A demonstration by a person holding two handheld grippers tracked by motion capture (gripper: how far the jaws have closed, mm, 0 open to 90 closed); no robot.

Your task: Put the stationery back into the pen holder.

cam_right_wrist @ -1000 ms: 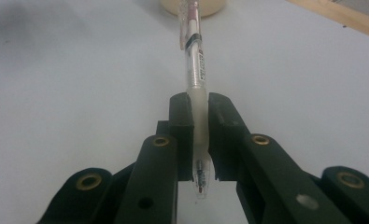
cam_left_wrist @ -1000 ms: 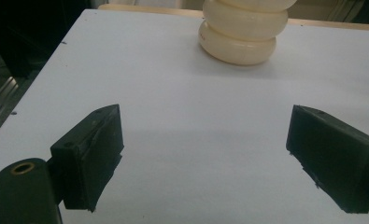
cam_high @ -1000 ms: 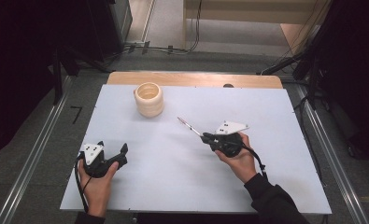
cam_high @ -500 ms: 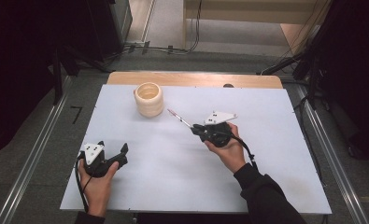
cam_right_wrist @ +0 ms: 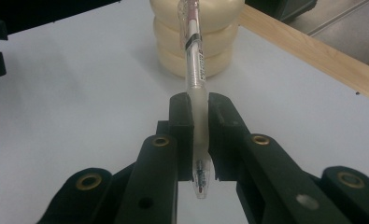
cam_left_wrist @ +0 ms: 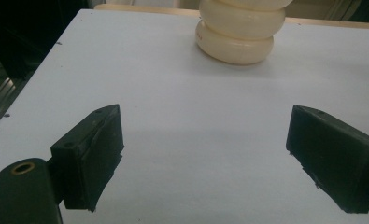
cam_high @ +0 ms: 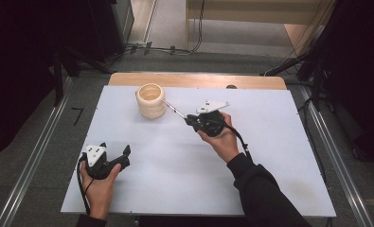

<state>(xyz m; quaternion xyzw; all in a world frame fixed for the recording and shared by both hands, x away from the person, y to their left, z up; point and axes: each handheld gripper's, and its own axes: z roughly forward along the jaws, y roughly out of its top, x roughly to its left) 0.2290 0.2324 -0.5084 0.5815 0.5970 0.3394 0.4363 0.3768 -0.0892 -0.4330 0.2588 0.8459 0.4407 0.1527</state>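
At the white desk, my right hand-held gripper clamps a clear pen between its two black jaws, the pads pressed tight against the soft grip of the barrel. In the right gripper view the pen runs straight out ahead of my right hand-held gripper, its writing tip pointing back toward my hand and its far end reaching up to the rim of the cream cup. Whether the pen touches the cup I cannot tell.

From the high view the cup, a ribbed holder built of three rounded rings, stands upright near the far edge of the desk, just beside a strip of bare wood. The pen slants up from my gripper toward it, held clear of the desk top.

My left hand-held gripper sits low at the near left of the desk, well apart from the cup. Its jaws stand wide apart with nothing between them; in the left gripper view they frame bare white desk, with the cup far ahead.
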